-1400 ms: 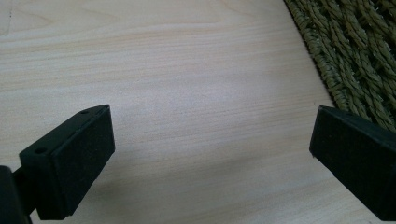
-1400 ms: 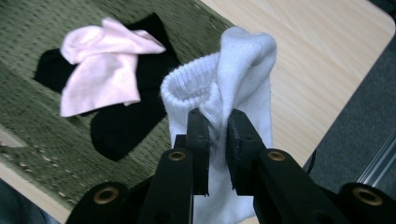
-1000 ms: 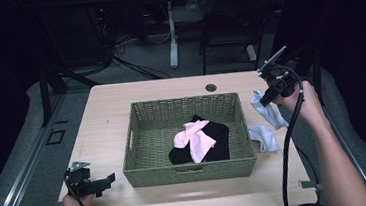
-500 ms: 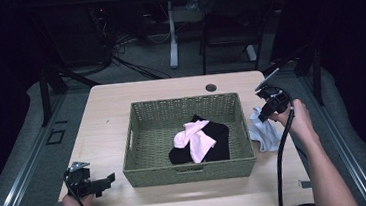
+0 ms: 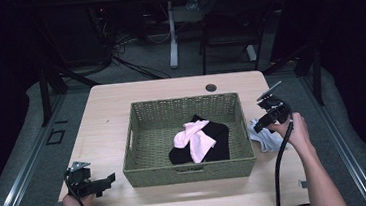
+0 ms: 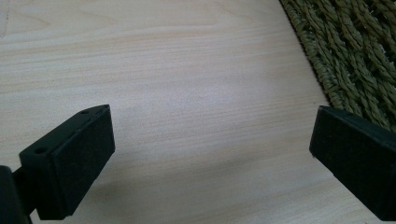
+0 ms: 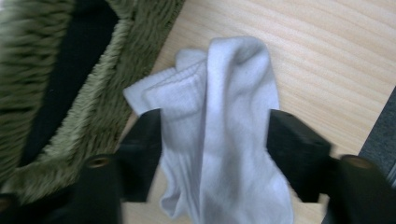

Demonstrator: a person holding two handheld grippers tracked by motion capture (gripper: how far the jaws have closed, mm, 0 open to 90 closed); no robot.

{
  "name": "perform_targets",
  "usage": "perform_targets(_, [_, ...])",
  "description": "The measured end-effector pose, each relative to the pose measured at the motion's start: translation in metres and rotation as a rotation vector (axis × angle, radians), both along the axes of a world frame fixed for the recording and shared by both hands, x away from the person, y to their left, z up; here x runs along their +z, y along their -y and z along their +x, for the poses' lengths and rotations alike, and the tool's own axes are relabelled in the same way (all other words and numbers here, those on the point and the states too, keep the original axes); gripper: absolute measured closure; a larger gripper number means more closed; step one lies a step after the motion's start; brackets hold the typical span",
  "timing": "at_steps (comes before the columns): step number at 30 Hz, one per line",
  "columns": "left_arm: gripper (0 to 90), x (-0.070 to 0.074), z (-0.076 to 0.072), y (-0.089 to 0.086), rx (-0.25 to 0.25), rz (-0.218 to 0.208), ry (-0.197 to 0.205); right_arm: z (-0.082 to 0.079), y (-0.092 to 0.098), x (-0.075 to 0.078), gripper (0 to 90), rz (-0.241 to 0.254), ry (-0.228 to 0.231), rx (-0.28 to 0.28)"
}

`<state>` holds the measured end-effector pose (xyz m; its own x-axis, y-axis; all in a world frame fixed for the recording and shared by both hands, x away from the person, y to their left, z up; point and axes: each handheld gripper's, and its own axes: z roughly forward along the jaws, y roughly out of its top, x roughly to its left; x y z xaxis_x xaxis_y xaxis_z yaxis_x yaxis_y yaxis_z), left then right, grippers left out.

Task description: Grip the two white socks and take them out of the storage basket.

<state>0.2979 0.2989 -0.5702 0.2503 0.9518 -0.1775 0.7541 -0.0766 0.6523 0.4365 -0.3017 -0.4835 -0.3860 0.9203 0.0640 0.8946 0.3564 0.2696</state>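
A white sock [image 5: 268, 139] lies crumpled on the wooden table [image 5: 107, 119], just right of a green woven basket [image 5: 189, 172]. My right gripper [image 5: 258, 126] hangs low over the sock. Its jaws have just been opening. In the right gripper view the right gripper [image 7: 215, 154] stands open with the sock [image 7: 233, 93] between the two pads, and the basket wall [image 7: 116, 60] runs along the left. My left gripper [image 5: 108, 180] rests near the basket's front left corner. The left gripper [image 6: 210, 158] is open, with bare wood between its jaws.
Inside the basket lie a pink cloth [image 5: 194, 139] and a black cloth [image 5: 220, 141]. A round cable hole [image 5: 211, 87] sits near the table's far edge. Beyond the table are dark floor, cables and chair legs. The basket's weave [image 6: 355, 56] is close to my left gripper's right jaw.
My right gripper has come down toward the table beside the basket, and its jaws have opened. The white sock, drawn up under it before, now lies lower. The left gripper has kept still.
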Motion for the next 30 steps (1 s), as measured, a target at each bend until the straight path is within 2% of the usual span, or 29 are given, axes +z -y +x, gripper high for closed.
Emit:
perform_targets(2, [0.3,0.000,0.000,0.000,0.000,0.000,0.000,-0.002,0.001,0.002,29.5,0.008,-0.003,0.013])
perform_targets(3, [0.3,0.000,0.000,0.000,0.000,-0.003,0.001,-0.008,0.001,0.007,22.1,0.022,0.014,0.017])
perform_targets(5, [0.3,0.000,0.000,0.000,0.000,-0.001,-0.001,-0.011,0.001,0.009,19.5,0.032,0.015,0.024])
perform_targets(6, [0.3,0.000,0.000,0.000,-0.001,-0.001,0.000,-0.017,0.001,0.013,15.7,0.044,0.018,0.029])
perform_targets(8, [0.3,0.000,0.000,0.000,-0.004,-0.001,-0.001,-0.021,0.001,0.015,14.4,0.037,0.021,0.031])
perform_targets(10, [0.3,0.000,0.000,0.000,0.001,-0.004,0.004,-0.032,0.000,0.016,11.4,0.041,0.042,0.021])
perform_targets(11, [0.3,0.000,0.000,0.000,0.001,-0.004,0.004,-0.032,0.000,0.016,11.4,0.041,0.042,0.021])
perform_targets(12, [0.3,0.000,0.000,0.000,0.000,-0.004,0.005,-0.039,0.001,0.017,8.5,0.027,0.034,0.037])
perform_targets(13, [0.3,0.000,0.000,0.000,-0.001,-0.005,0.005,-0.043,0.000,0.016,7.3,0.041,0.052,0.025])
perform_targets(14, [0.3,0.001,0.000,0.000,-0.001,-0.004,0.004,-0.046,0.003,0.017,5.8,0.025,0.035,0.050])
perform_targets(16, [0.3,0.001,-0.001,0.000,0.001,-0.003,0.005,-0.050,0.003,0.014,4.1,0.043,0.050,0.032])
perform_targets(19, [0.3,0.000,0.000,0.000,0.007,-0.003,0.005,-0.064,0.011,0.006,0.1,0.012,0.058,0.005])
perform_targets(21, [0.3,0.001,0.000,0.000,0.005,-0.002,0.001,-0.068,0.013,0.004,0.4,0.019,0.062,-0.001])
perform_targets(22, [0.3,0.001,0.000,0.000,0.000,-0.002,-0.005,-0.075,0.017,-0.003,0.0,0.032,0.066,-0.020])
perform_targets(25, [0.2,0.000,0.000,0.000,0.006,-0.009,0.008,-0.081,0.023,-0.010,0.0,0.013,0.067,-0.031])
perform_targets(28, [0.2,0.001,0.000,0.000,0.004,-0.009,0.013,-0.094,0.034,-0.029,0.0,0.055,0.078,-0.085])
perform_targets(29, [0.2,0.000,0.000,0.000,0.004,-0.004,0.012,-0.094,0.034,-0.029,0.0,0.055,0.078,-0.085])
perform_targets(30, [0.2,0.000,0.001,0.000,0.003,-0.003,0.009,-0.102,0.041,-0.041,0.0,0.075,0.093,-0.108])
